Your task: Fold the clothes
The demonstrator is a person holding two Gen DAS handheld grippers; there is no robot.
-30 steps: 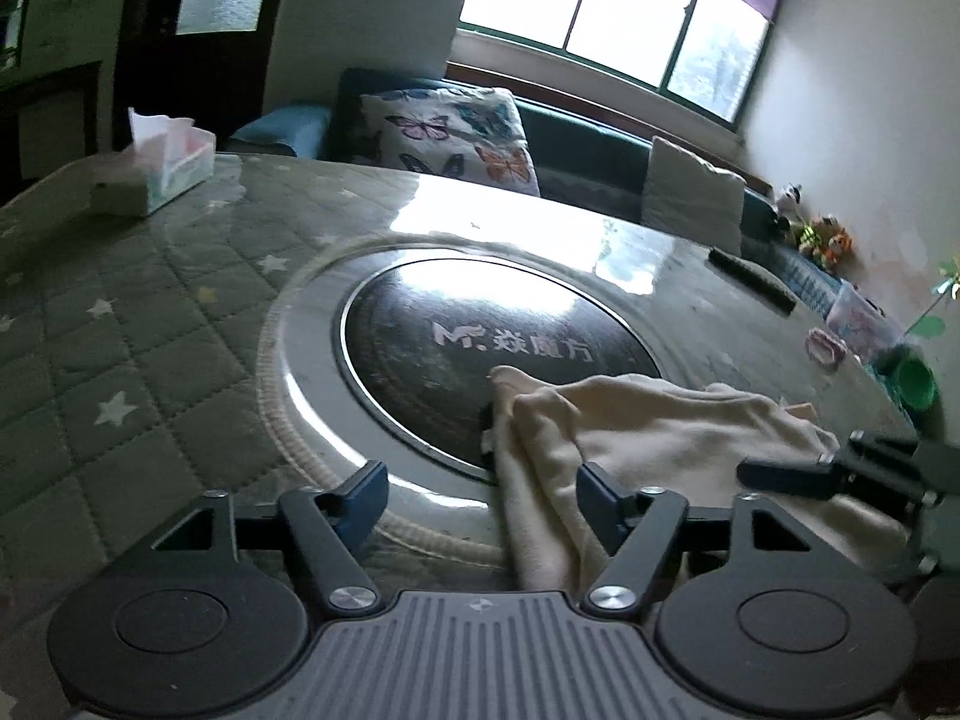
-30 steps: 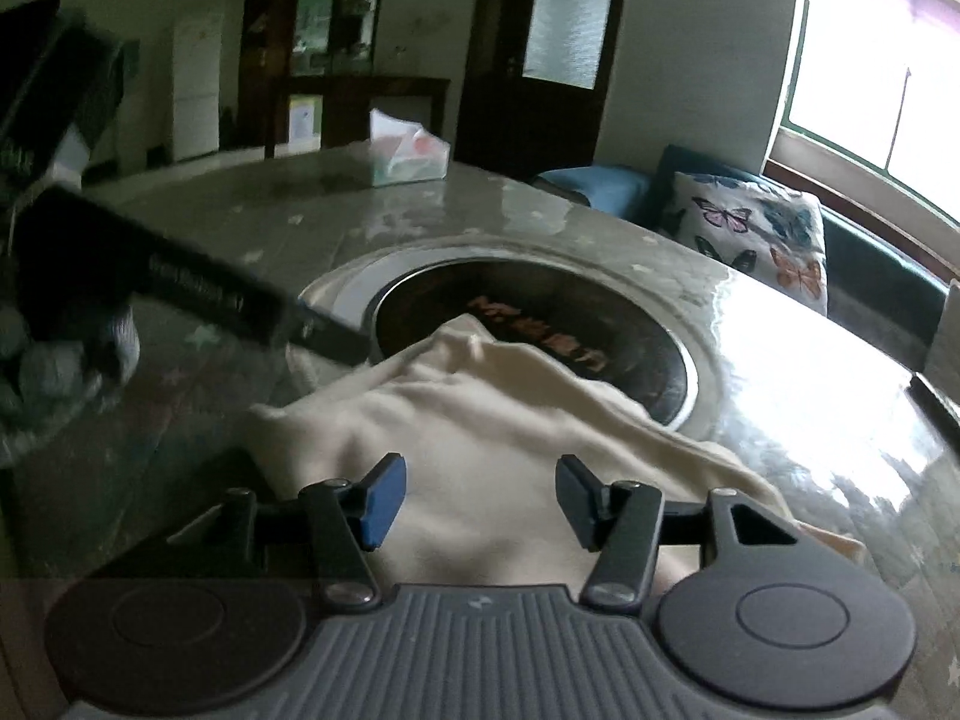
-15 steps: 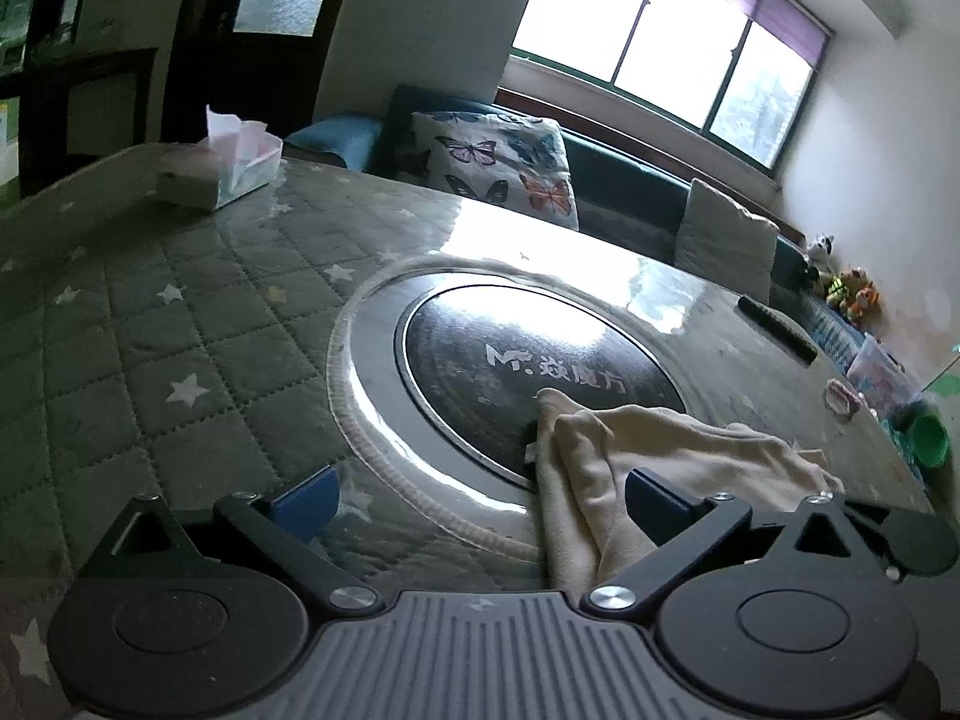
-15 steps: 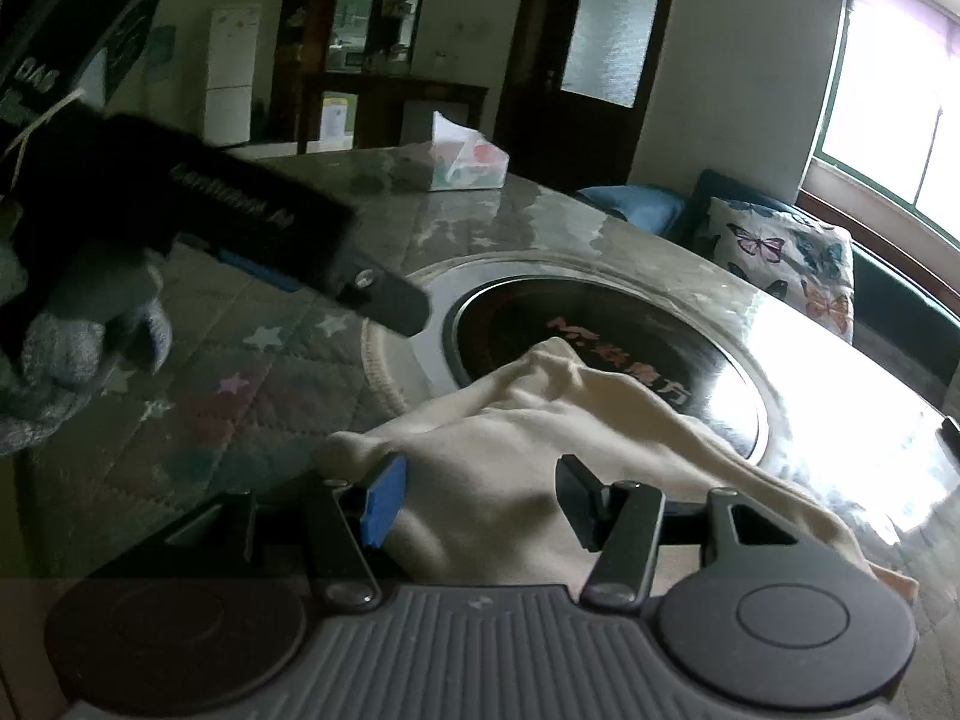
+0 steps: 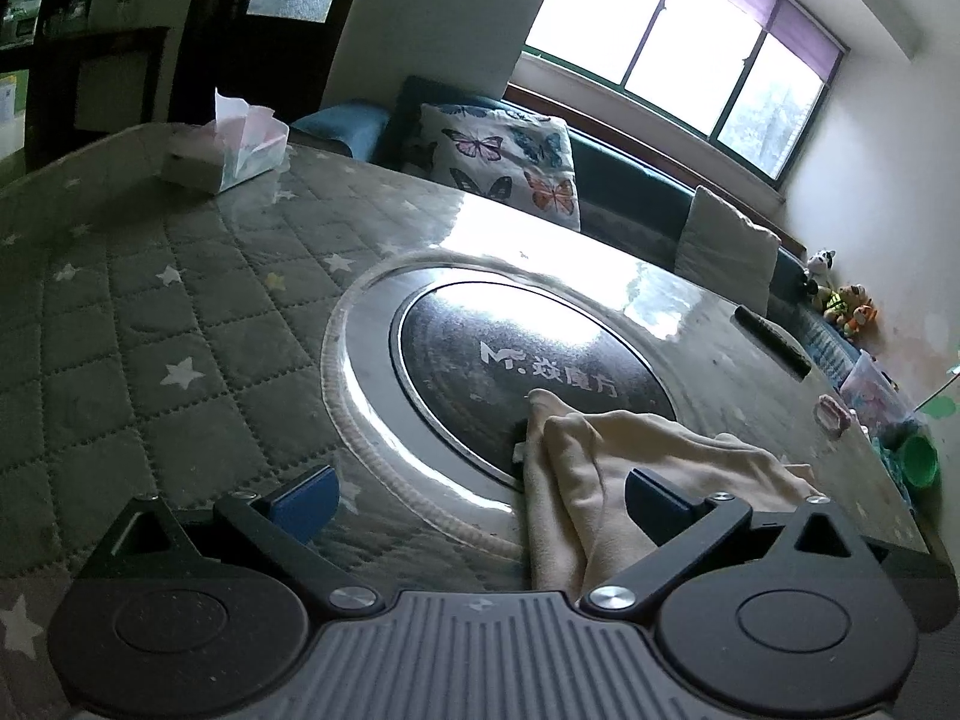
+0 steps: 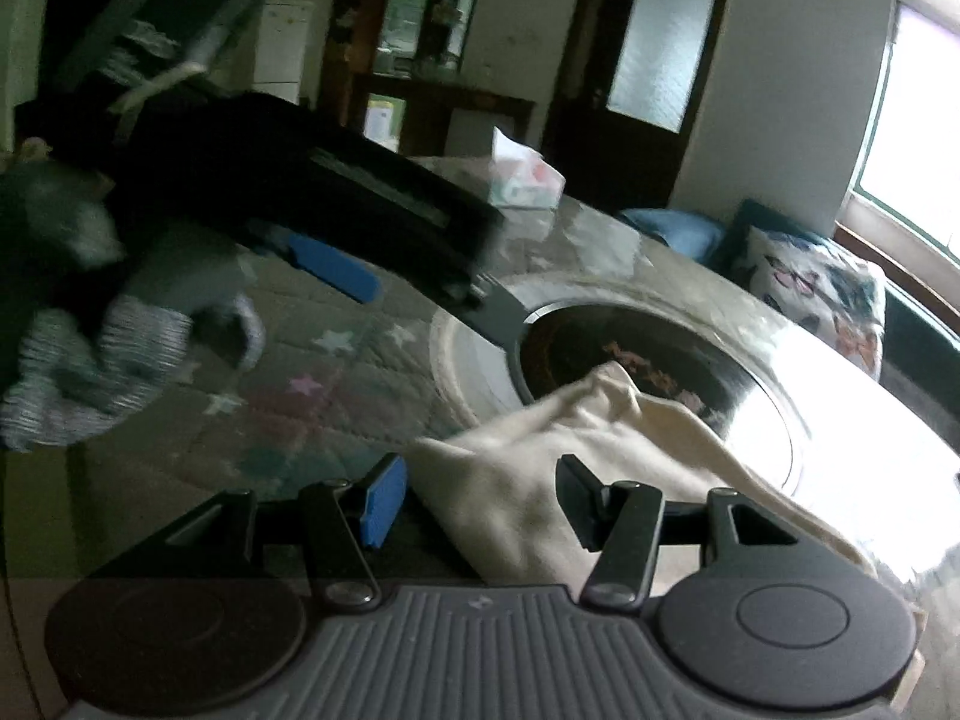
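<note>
A cream garment (image 5: 636, 456) lies crumpled on the glass tabletop, one corner over the round black hotplate (image 5: 516, 354). My left gripper (image 5: 480, 504) stands wide open just short of the cloth's left edge, and only its right finger overlaps the fabric. In the right wrist view the garment (image 6: 528, 468) lies under and between the fingers of my right gripper (image 6: 480, 501), which is open and not clamped on it. The left gripper's black body (image 6: 312, 210), held by a gloved hand (image 6: 90, 360), hovers above the table to the left.
A quilted star-pattern cover (image 5: 150, 312) lies under the glass. A tissue box (image 5: 234, 150) stands at the far left corner. A remote (image 5: 771, 342), a small pink item (image 5: 834, 414) and a green cup (image 5: 918, 459) sit on the right. A sofa with a butterfly cushion (image 5: 504, 162) lies beyond.
My left gripper's jaws have spread much wider and it has drawn back to the left, off the cloth. The right gripper keeps the same opening while its view has swung left.
</note>
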